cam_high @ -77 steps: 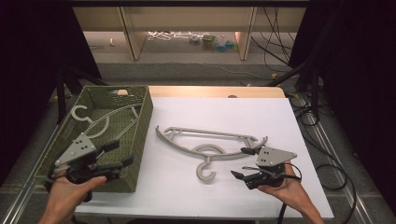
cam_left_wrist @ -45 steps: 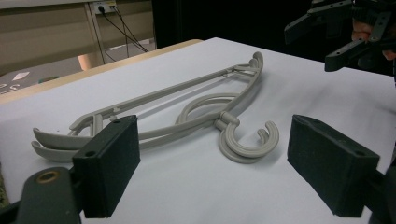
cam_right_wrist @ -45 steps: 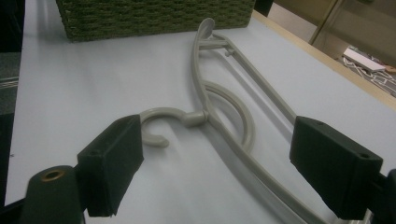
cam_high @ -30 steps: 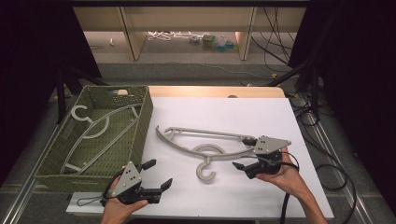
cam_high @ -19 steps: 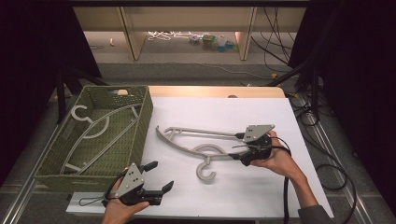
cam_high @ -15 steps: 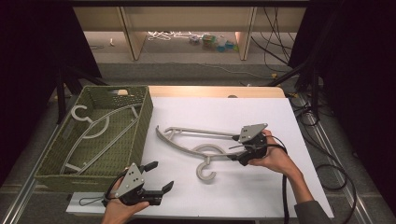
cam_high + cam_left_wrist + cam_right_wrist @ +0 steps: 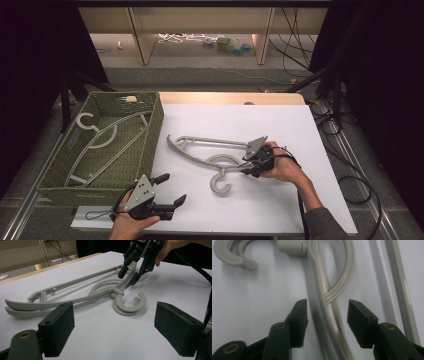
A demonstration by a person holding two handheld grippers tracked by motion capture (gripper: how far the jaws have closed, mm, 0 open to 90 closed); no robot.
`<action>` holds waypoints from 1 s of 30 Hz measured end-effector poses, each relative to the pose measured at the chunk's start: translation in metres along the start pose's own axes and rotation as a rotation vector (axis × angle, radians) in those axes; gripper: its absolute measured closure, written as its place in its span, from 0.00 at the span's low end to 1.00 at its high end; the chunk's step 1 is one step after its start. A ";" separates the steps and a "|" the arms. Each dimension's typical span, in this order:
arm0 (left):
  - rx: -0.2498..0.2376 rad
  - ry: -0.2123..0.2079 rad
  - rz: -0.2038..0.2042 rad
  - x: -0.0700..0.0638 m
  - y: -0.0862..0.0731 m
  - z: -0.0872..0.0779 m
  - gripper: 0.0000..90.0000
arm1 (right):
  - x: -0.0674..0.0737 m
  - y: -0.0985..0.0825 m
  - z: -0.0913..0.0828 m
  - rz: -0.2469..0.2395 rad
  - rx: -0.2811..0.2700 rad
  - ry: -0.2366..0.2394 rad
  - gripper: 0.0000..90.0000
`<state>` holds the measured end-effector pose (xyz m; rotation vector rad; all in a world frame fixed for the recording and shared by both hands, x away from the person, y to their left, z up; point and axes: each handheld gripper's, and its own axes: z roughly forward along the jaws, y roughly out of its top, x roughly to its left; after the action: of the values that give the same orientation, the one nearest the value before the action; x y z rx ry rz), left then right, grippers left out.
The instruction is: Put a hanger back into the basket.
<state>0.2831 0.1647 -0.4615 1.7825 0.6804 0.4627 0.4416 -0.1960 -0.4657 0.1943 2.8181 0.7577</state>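
Grey plastic hangers (image 7: 200, 156), seemingly two lying together, rest on the white table with one hook (image 7: 220, 186) pointing toward me. My right gripper (image 7: 245, 167) is down over their right arm. In the right gripper view its jaws (image 7: 327, 305) straddle that arm (image 7: 325, 290) with a gap on each side; they have just been closing and do not press on it. My left gripper (image 7: 174, 188) hovers wide open at the front edge, with nothing between its pads (image 7: 57, 327). From the left gripper view the hangers (image 7: 75, 300) lie ahead, with the right gripper (image 7: 127, 278) on them.
A green woven basket (image 7: 154, 132) stands at the table's left with another grey hanger (image 7: 100, 140) inside. Cables trail off the right edge (image 7: 360, 185). Shelving and clutter sit on the floor beyond the far side.
My right gripper moved left and down onto the hanger's arm and its jaws narrowed around it. The left gripper came away from the basket earlier and has since stayed put.
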 end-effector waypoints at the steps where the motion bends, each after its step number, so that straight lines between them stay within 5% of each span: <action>1: -0.003 -0.001 -0.010 0.000 0.000 0.000 0.18 | -0.001 0.000 0.001 -0.005 -0.001 0.002 0.62; 2: 0.003 0.000 0.015 0.001 0.000 0.000 0.18 | -0.001 -0.001 0.001 -0.004 0.002 0.003 0.64; 3: 0.003 0.008 -0.015 -0.001 0.000 0.000 0.18 | -0.002 -0.001 0.001 -0.014 0.007 0.000 0.65; 4: 0.005 0.004 0.008 0.000 0.000 0.000 0.18 | -0.002 -0.002 0.001 -0.018 0.013 0.003 0.66; 10: 0.009 -0.002 0.003 -0.001 -0.001 0.002 0.18 | -0.002 0.000 0.003 -0.052 0.031 0.005 0.79; 17: 0.022 -0.002 0.006 -0.001 -0.001 0.004 0.18 | 0.001 0.008 -0.003 -0.214 0.081 -0.003 0.88; 30: 0.024 0.002 0.018 0.000 -0.001 0.006 0.19 | 0.004 0.016 -0.032 -0.325 0.000 -0.046 0.91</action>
<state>0.2864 0.1607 -0.4646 1.8122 0.6736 0.4703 0.4307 -0.1966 -0.4316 -0.2386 2.7074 0.6674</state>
